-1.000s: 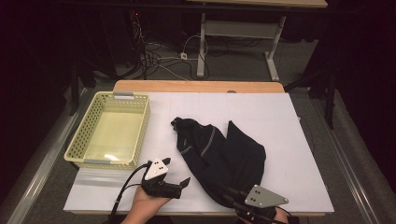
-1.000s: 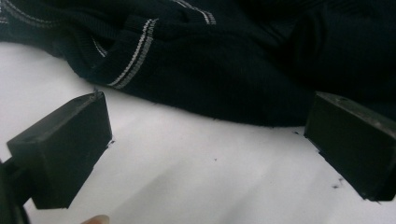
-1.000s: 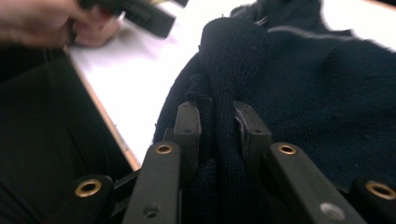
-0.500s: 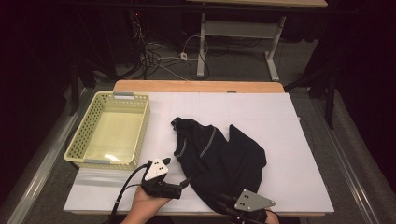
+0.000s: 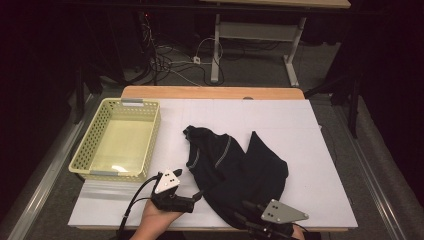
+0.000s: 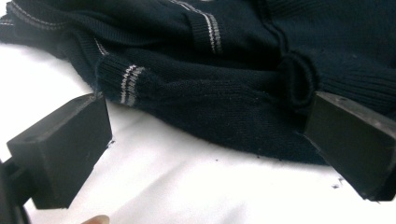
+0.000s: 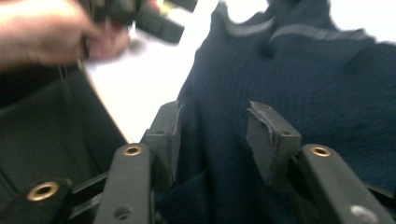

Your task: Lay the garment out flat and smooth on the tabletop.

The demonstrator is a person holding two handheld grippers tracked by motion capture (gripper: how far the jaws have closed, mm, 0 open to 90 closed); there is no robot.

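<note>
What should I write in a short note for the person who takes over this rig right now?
Left gripper: open, jaws spread at the dark sweater's striped cuff, not pinching it.
Right gripper: jaws have just been opening, sweater fabric lies between them, pads not pressing.
Sweater: crumpled on the white table, near the front edge.
Yellow basket: far left, nothing in it.
Done: nothing folded or stowed.
Left: probably grasp, fold, perhaps put it in the basket.
</note>
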